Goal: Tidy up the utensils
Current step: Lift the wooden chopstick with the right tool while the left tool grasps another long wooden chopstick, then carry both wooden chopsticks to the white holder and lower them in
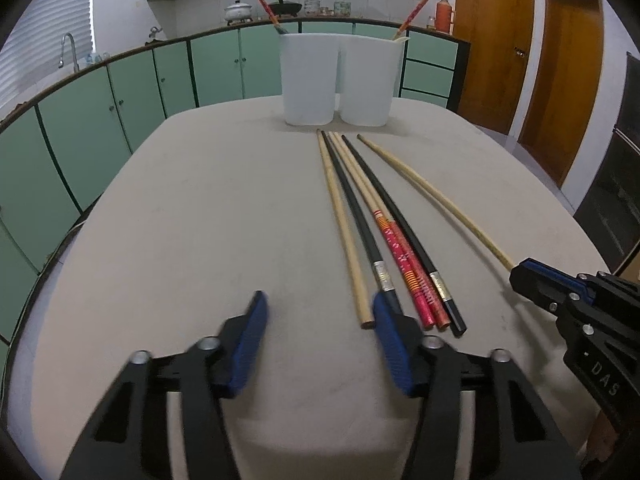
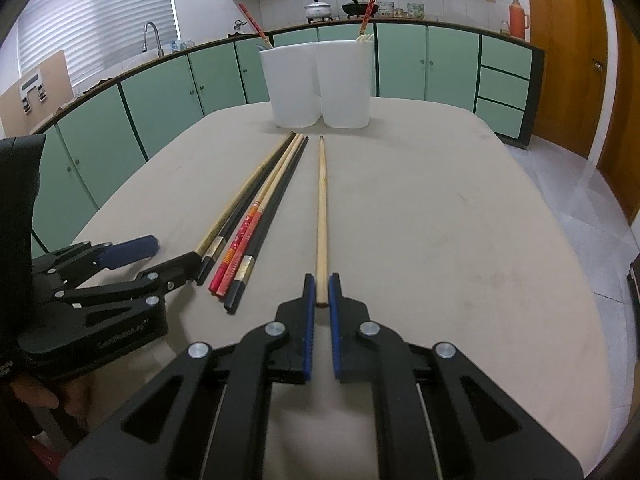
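Several chopsticks lie side by side on the grey table (image 1: 200, 208): a plain wooden one (image 1: 344, 232), two black ones (image 1: 356, 208) and a red patterned pair (image 1: 404, 260). A separate wooden chopstick (image 2: 321, 208) lies to their right. My right gripper (image 2: 321, 292) is shut on its near end; it also shows in the left wrist view (image 1: 520, 276). My left gripper (image 1: 318, 316) is open, its right finger beside the plain wooden chopstick's near end. Two white holders (image 1: 308, 80) (image 1: 370, 80) stand at the far end, each with a red chopstick (image 1: 262, 0) inside.
Green kitchen cabinets (image 1: 100, 120) run along the left and back behind the table. Wooden doors (image 1: 492, 40) are at the right. A sink tap (image 2: 150, 36) is at the far left. The table's right half (image 2: 460, 220) is bare.
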A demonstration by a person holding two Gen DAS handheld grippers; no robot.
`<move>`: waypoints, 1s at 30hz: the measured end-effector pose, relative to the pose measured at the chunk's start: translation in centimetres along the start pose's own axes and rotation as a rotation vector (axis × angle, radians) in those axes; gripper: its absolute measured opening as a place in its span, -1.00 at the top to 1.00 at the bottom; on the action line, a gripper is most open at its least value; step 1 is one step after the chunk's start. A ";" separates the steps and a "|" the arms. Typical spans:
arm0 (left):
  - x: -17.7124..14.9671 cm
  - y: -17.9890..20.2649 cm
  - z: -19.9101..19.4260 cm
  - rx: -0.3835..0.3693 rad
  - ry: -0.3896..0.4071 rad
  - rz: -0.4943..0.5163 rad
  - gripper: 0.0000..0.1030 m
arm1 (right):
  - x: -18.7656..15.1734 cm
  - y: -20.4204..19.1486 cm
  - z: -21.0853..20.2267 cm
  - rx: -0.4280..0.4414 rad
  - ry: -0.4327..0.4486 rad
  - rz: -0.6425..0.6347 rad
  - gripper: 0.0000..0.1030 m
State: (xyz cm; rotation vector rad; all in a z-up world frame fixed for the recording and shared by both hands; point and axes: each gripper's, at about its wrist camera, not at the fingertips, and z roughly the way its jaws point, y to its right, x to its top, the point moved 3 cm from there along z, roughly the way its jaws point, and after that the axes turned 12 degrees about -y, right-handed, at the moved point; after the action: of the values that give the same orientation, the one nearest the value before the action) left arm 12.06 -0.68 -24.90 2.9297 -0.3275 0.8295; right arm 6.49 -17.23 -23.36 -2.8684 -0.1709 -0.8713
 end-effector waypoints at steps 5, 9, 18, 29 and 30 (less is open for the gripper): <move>-0.1 0.4 -0.2 -0.041 0.014 -0.005 0.86 | 0.1 0.2 -0.4 0.003 0.013 0.009 0.88; 0.1 0.6 -1.0 -0.046 0.035 0.003 0.86 | 0.3 0.2 -0.9 0.001 0.026 0.008 0.88; 1.6 0.4 -5.2 -0.025 0.165 0.004 0.87 | 1.8 0.3 -3.0 0.007 0.085 0.010 0.88; 6.7 -0.4 -12.1 -0.039 0.353 0.002 0.87 | 6.9 0.9 -7.9 0.005 0.210 -0.019 0.88; 7.1 -0.6 -12.4 -0.044 0.362 0.001 0.87 | 7.3 1.0 -8.4 0.005 0.221 -0.024 0.88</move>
State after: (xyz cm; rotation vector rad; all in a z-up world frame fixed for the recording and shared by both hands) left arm 11.74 0.24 -10.60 2.6648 -0.3128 1.3051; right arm 8.13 -19.11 -12.48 -2.7446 -0.1821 -1.1812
